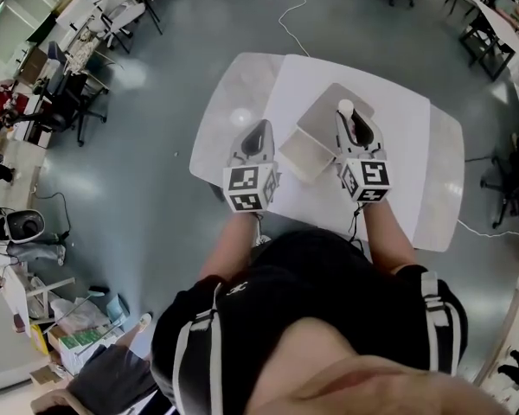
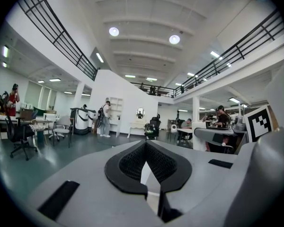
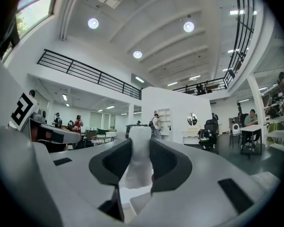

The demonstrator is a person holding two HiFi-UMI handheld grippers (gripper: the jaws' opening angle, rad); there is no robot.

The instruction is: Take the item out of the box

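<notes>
The item (image 3: 139, 162) is a white, soft-looking piece standing upright between the jaws of the right gripper (image 3: 141, 146). Both dark pads press on its sides, so this tool is clamped on it. In the head view the item (image 1: 345, 106) shows as a small white tip at the far end of the right gripper (image 1: 347, 118), just right of centre in the upper half of the frame. It lies outside the box's opening; how high it stands cannot be told.

The box (image 1: 306, 156) sits at the centre of the frame on the table (image 1: 402, 145). It is pale cream and open on top. A flat grey panel (image 1: 327, 118) adjoins it on the upper right, under the right gripper. Whether this panel is the lid cannot be confirmed.

The left gripper (image 1: 259, 128) stands just left of the box, apart from it. In the left gripper view its jaws (image 2: 146, 145) meet at the tips with nothing held; only a sliver of white surface shows through the gap behind them.

The table is white with rounded corners and stands on a grey floor (image 1: 156, 145). The person (image 1: 303, 318), in a black top, fills the lower frame with both forearms reaching up to the grippers. Office chairs (image 1: 69, 102) and cluttered desks line the upper left edge.
</notes>
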